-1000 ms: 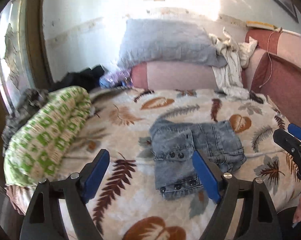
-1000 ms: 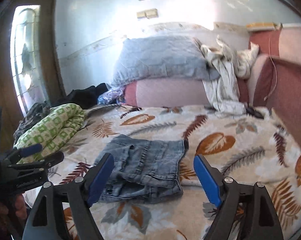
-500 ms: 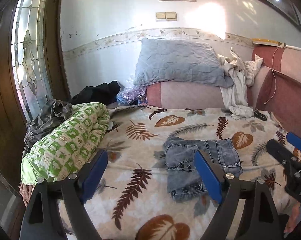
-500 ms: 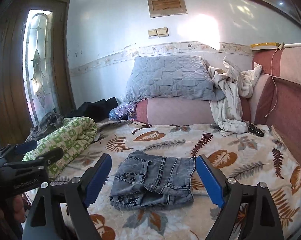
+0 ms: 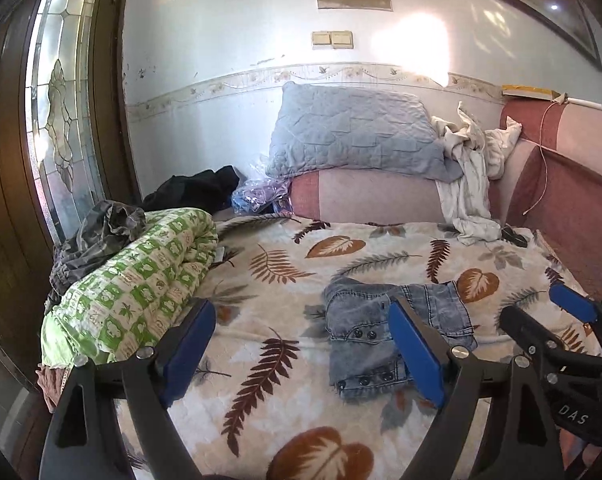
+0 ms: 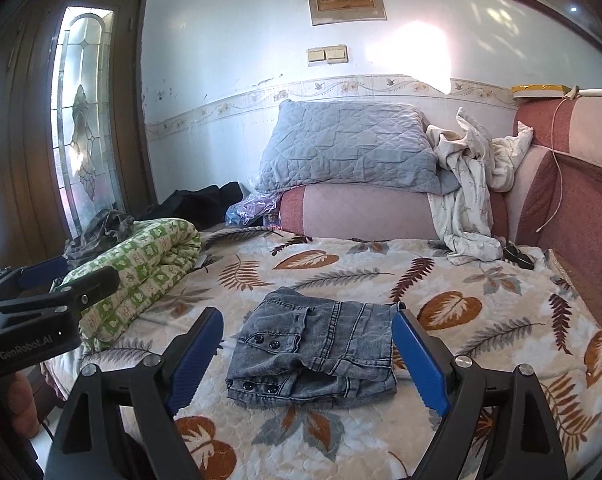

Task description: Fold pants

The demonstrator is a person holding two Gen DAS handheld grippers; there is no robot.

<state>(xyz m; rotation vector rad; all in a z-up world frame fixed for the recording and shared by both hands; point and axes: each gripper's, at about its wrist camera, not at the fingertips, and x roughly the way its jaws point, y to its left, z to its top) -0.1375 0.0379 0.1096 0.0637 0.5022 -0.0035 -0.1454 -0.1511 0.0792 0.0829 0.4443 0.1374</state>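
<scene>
Leaf-print fleece is spread over the whole bed (image 6: 501, 320), with a green-and-white rolled quilt (image 6: 149, 268) laid along its left edge and a grey quilted pillow (image 6: 349, 144) propped on the pink cushion at the far end. Faded denim pants (image 6: 317, 356) are folded into a compact stack near the middle of the bed, snap buttons showing on the left side. Both tools are held above the near edge with nothing gripped, the left tool (image 5: 301, 350) and the right tool (image 6: 307, 364) each spread wide, blue pads well apart and clear of the pants.
</scene>
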